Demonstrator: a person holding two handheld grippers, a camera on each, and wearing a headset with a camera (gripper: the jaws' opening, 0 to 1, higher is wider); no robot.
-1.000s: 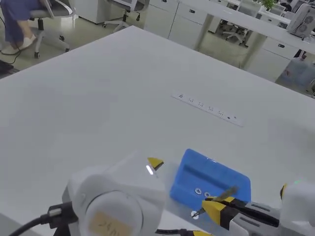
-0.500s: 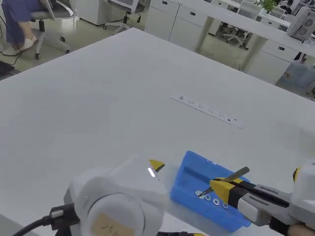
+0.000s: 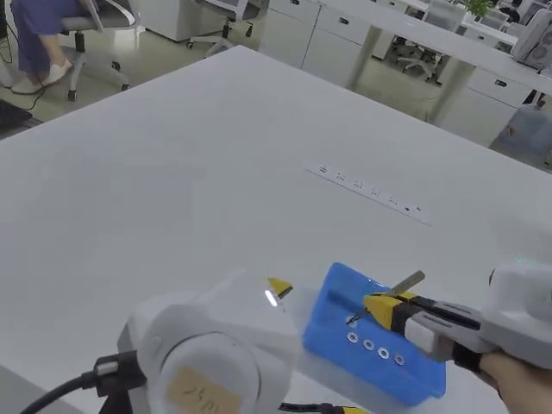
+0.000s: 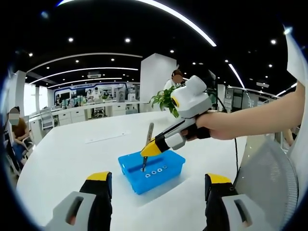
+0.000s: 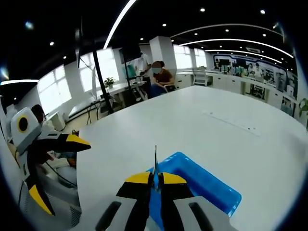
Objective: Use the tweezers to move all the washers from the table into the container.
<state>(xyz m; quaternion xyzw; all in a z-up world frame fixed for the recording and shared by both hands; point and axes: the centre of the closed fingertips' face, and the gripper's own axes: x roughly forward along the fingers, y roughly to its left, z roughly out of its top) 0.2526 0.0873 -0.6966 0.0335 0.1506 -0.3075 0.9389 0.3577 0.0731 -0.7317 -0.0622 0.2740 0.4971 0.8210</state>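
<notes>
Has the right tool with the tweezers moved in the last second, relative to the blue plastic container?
Yes. The right tool, shut on the thin metal tweezers, went from the table at the blue plastic container's near edge to above its inside.

Open office with white desks [image 3: 405,34], chairs [image 3: 97,15], ceiling spotlights [image 5: 202,9].

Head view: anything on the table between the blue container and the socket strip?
Nothing: bare white table between the container and the socket strip in the head view. The tweezers hang over the container.
</notes>
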